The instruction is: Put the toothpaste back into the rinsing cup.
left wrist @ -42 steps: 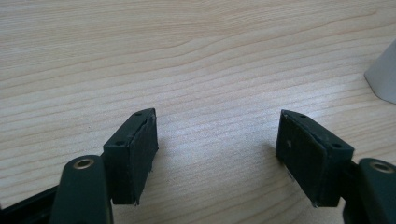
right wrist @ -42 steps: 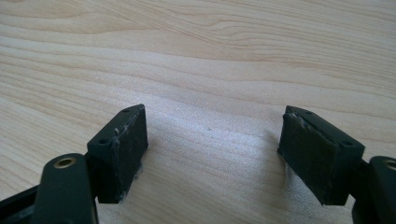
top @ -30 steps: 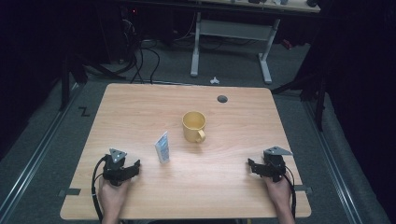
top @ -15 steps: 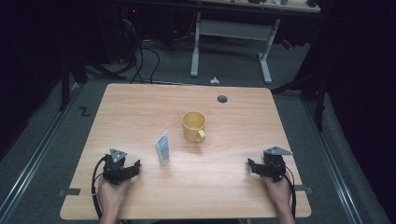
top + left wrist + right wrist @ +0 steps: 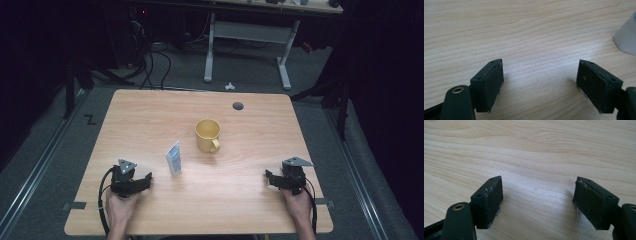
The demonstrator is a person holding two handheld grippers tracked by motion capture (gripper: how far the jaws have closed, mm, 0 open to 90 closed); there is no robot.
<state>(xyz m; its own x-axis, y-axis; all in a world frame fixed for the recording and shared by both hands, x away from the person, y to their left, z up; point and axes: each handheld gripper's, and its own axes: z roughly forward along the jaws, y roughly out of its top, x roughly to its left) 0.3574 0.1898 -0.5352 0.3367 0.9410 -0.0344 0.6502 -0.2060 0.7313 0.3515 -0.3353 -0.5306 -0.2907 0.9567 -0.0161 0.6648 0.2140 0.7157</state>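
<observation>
A yellow mug stands upright near the middle of the wooden table, its handle toward the front. A small white tube with blue print stands on its cap just left of and in front of the mug. My left gripper rests on the table at the front left, open, with bare wood between its jaws. The tube's white base shows at the right edge of the left gripper view. My right gripper rests at the front right, open and holding nothing; the right gripper view shows wood between its jaws.
A dark round cable hole sits near the table's far edge. Beyond the table are a white desk frame, cables on the floor and a small white scrap. Dark curtains close in both sides.
</observation>
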